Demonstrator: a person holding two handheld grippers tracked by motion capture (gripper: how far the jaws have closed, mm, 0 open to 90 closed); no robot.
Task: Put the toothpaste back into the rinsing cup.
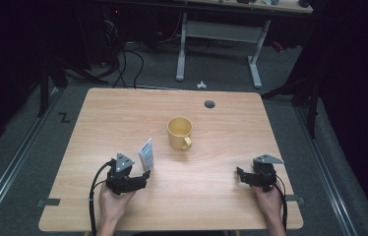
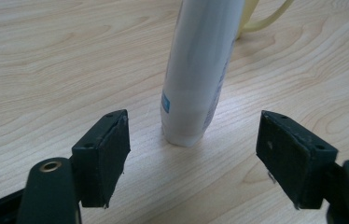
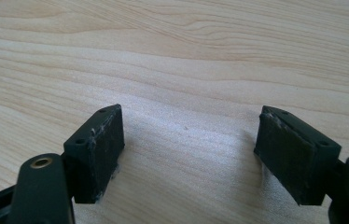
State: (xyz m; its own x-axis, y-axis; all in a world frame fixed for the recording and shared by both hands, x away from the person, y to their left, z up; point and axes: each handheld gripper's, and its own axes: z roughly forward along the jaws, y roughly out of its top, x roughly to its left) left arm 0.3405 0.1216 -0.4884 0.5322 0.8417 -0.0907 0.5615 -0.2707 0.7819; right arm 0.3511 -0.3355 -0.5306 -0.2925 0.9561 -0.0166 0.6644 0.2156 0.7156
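Note:
A white tube with blue print (image 1: pixel 145 154) stands upright on its cap on the wooden table (image 1: pixel 123 113), just ahead of my left gripper (image 1: pixel 144 178). In the left gripper view the tube (image 2: pixel 199 79) rises a little beyond the open jaws, untouched, and my left gripper (image 2: pixel 192 140) holds nothing. Behind the tube sits a yellow mug (image 1: pixel 179 133), its handle (image 2: pixel 268 18) peeking past the tube. My right gripper (image 1: pixel 240 175) rests low at the table's right front, open; in its own view the right gripper (image 3: pixel 189 135) has bare wood between the jaws.
A grey cable grommet (image 1: pixel 209 103) is set in the table's far side. Beyond the table stand a white desk frame (image 1: pixel 219 34) and cables on a dark floor. A person's hands hold both grippers near the front edge.

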